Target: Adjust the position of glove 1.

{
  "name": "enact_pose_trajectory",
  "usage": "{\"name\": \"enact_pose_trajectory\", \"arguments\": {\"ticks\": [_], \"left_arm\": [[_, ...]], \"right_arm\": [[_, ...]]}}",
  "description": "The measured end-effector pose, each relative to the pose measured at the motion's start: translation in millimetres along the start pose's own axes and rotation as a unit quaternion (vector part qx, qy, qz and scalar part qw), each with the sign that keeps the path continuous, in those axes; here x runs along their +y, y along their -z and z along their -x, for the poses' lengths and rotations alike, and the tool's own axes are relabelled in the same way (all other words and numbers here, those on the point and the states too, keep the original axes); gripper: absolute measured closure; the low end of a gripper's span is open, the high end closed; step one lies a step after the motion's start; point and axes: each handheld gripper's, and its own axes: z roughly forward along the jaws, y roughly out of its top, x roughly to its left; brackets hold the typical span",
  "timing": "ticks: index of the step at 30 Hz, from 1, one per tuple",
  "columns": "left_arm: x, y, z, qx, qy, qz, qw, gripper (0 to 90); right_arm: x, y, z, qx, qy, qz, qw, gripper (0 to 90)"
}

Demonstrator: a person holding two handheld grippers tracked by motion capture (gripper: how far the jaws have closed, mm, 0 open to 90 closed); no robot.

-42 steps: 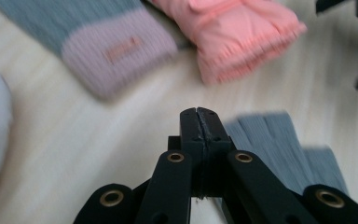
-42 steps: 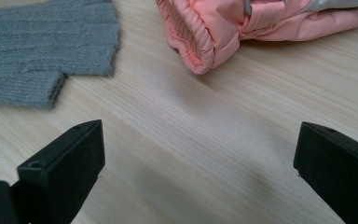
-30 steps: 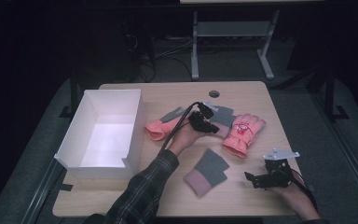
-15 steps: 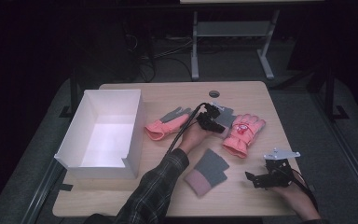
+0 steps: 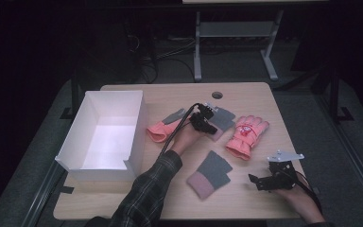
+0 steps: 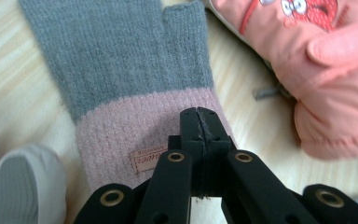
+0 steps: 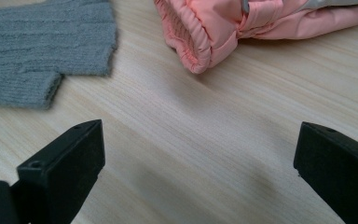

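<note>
My left gripper [image 5: 207, 121] reaches across the middle of the table with its jaws shut. In the left gripper view its tips [image 6: 198, 113] rest at the pink cuff of a grey knit glove [image 6: 121, 60]; whether any fabric is pinched I cannot tell. A salmon padded glove [image 5: 246, 134] with a red cartoon face [image 6: 307, 56] lies just to its right. A second grey knit glove with a pink cuff [image 5: 210, 174] lies nearer the front. My right gripper [image 5: 260, 182] rests open at the front right, bare wood between its jaws [image 7: 196, 154].
A white open box [image 5: 137, 123] stands at the left. Another salmon glove [image 5: 160, 128] with grey fingers lies between the box and my left hand. There is a round cable hole [image 5: 217, 95] at the table's back edge. Bare wood lies along the front edge.
My left hand has shifted slightly and come down onto the grey knit glove beside the salmon one. The right gripper has stayed where it was.
</note>
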Motion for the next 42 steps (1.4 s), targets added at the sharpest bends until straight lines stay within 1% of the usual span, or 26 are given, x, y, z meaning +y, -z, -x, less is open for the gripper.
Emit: {"name": "enact_pose_trajectory", "arguments": {"ticks": [2, 4, 6, 8, 10, 11, 12, 14, 16, 18, 19, 20, 21, 22, 24, 25, 27, 29, 31, 33, 35, 36, 39, 40, 41, 42], "left_arm": [[-2.6, 3.2, 0.9, 0.0, -0.005, -0.008, 1.0, 89.7], [-4.4, 5.8, 2.1, 0.002, -0.007, -0.009, 0.9999, 89.7], [-3.8, 8.2, 3.2, -0.001, -0.005, -0.002, 1.0, 89.6], [0.3, 10.8, 3.9, 0.002, -0.005, 0.008, 1.0, 89.5], [5.6, 12.0, 4.5, 0.011, -0.001, 0.015, 0.9998, 89.1], [9.8, 11.6, 3.7, 0.022, 0.002, 0.02, 0.9996, 87.8], [12.9, 11.3, 1.9, 0.027, -0.001, 0.02, 0.9994, 85.9], [17.8, 8.4, -1.3, 0.037, 0.005, 0.021, 0.9991, 79.3], [20.4, 3.3, -4.5, 0.043, 0.008, 0.02, 0.9988, 76.0], [21.6, -1.7, -6.6, 0.053, 0.008, 0.016, 0.9984, 70.9], [21.9, -4.5, -8.4, 0.061, 0.006, 0.008, 0.9981, 69.1], [21.6, -7.4, -9.8, 0.065, 0.004, 0.01, 0.9978, 66.8], [21.5, -9.6, -10.7, 0.064, 0.006, 0.008, 0.9979, 65.7], [20.7, -12.7, -10.9, 0.066, 0.007, 0.007, 0.9978, 64.7], [19.3, -18.1, -10.6, 0.079, -0.007, -0.002, 0.9969, 63.4], [19.0, -18.7, -10.6, 0.08, -0.008, -0.004, 0.9967, 63.5], [18.6, -20.2, -10.8, 0.08, -0.007, 0.0, 0.9967, 63.8], [18.4, -20.4, -11.1, 0.079, -0.008, -0.002, 0.9968, 65.7], [18.1, -19.3, -12.6, 0.077, -0.012, -0.007, 0.997, 69.2], [17.8, -18.9, -14.0, 0.07, -0.007, -0.006, 0.9975, 75.4], [17.4, -19.1, -15.0, 0.064, -0.01, -0.006, 0.9979, 80.5], [17.3, -19.0, -14.8, 0.062, -0.007, -0.007, 0.998, 82.3], [16.8, -18.8, -14.1, 0.06, -0.017, -0.007, 0.9981, 85.0], [16.9, -18.9, -14.1, 0.057, -0.013, -0.004, 0.9983, 85.6], [17.0, -18.0, -15.2, 0.054, -0.016, -0.006, 0.9984, 85.9], [16.9, -17.4, -16.3, 0.048, -0.007, 0.0, 0.9988, 86.1]], "right_arm": [[0.0, 0.2, 0.1, -0.001, 0.001, 0.0, 1.0, 1.6], [-0.1, 0.6, -0.1, -0.001, 0.001, 0.0, 1.0, 1.7], [0.1, 0.6, -0.3, -0.001, 0.0, 0.0, 1.0, 1.6], [0.4, 0.3, -0.5, -0.001, 0.0, 0.0, 1.0, 1.6], [0.6, 0.4, -1.0, 0.0, 0.0, 0.0, 1.0, 1.6], [0.7, 0.5, -1.3, 0.0, 0.0, 0.0, 1.0, 1.7], [0.6, 0.6, -1.5, 0.0, 0.0, 0.0, 1.0, 1.7], [0.5, 0.5, -1.4, 0.001, 0.0, 0.0, 1.0, 1.6], [0.4, 0.5, -0.7, 0.0, 0.002, 0.001, 1.0, 1.7], [0.1, 0.9, -0.1, 0.001, 0.0, 0.002, 1.0, 1.6], [0.0, 0.9, 0.3, 0.001, 0.001, 0.003, 1.0, 1.6], [-0.1, 1.2, 0.7, 0.0, 0.001, 0.002, 1.0, 1.7], [-0.1, 1.4, 0.7, 0.001, 0.0, 0.002, 1.0, 1.7], [0.0, 1.5, 0.7, 0.001, -0.001, 0.002, 1.0, 1.6], [0.1, 1.5, 0.6, 0.002, -0.001, 0.002, 1.0, 1.6], [0.0, 1.3, 0.5, 0.002, 0.0, 0.002, 1.0, 1.6], [0.0, 1.1, 0.4, 0.002, 0.0, 0.002, 1.0, 1.7], [0.1, 1.1, 0.0, 0.002, 0.0, 0.001, 1.0, 1.6], [0.1, 0.9, -0.4, 0.001, 0.0, 0.0, 1.0, 1.7], [0.2, 0.8, -0.7, 0.001, -0.001, 0.0, 1.0, 1.7], [0.3, 0.9, -1.1, 0.001, -0.001, 0.0, 1.0, 1.7], [0.3, 0.8, -1.2, 0.002, 0.0, 0.0, 1.0, 1.6], [0.2, 0.2, -1.1, 0.002, 0.001, -0.001, 1.0, 1.7], [0.1, 0.1, -0.8, 0.002, 0.002, -0.001, 1.0, 1.7], [0.0, 0.0, -0.7, 0.002, 0.001, -0.001, 1.0, 1.7], [-0.1, 0.1, -0.3, 0.002, 0.001, -0.002, 1.0, 1.7]]}}
